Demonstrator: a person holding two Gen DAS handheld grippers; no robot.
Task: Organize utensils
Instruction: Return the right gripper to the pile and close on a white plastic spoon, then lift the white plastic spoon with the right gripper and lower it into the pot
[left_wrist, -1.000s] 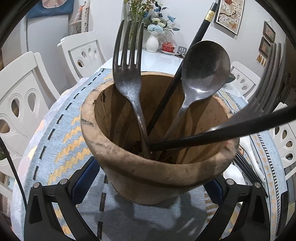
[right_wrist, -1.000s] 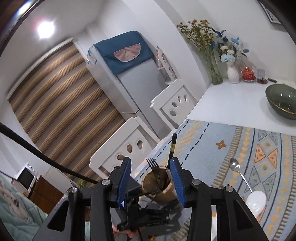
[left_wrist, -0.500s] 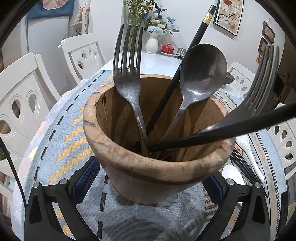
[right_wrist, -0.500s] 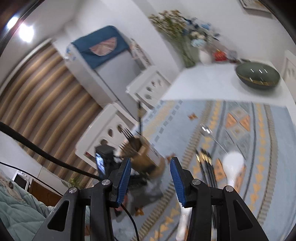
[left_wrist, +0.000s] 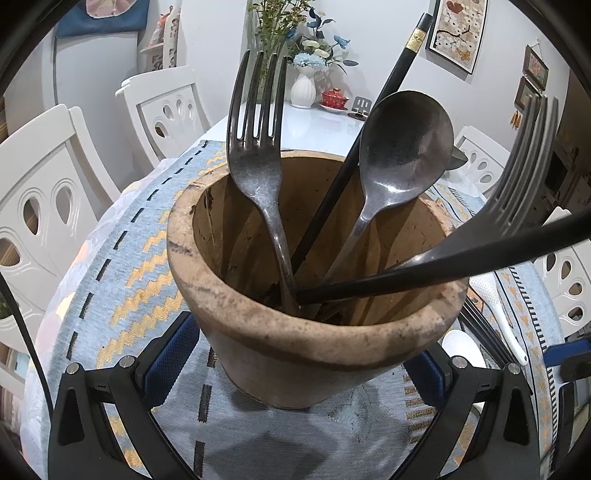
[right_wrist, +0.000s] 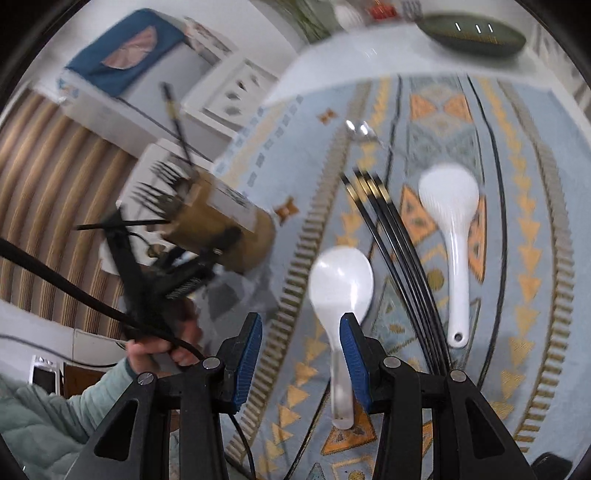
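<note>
The left gripper (left_wrist: 295, 362) is clamped on the clay pot (left_wrist: 314, 332), which stands on the patterned cloth (left_wrist: 122, 266) holding forks, a metal spoon (left_wrist: 402, 155) and chopsticks; further right, the right gripper (right_wrist: 301, 354) hangs apart and empty over a white spoon (right_wrist: 340, 284); loose chopsticks (right_wrist: 399, 258) lie beside it, seemingly four, then another white spoon (right_wrist: 452, 206).

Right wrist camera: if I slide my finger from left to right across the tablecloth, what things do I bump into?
Brown pot with forks and chopsticks in it → nearer white spoon → bundle of black chopsticks → farther white spoon.
</note>
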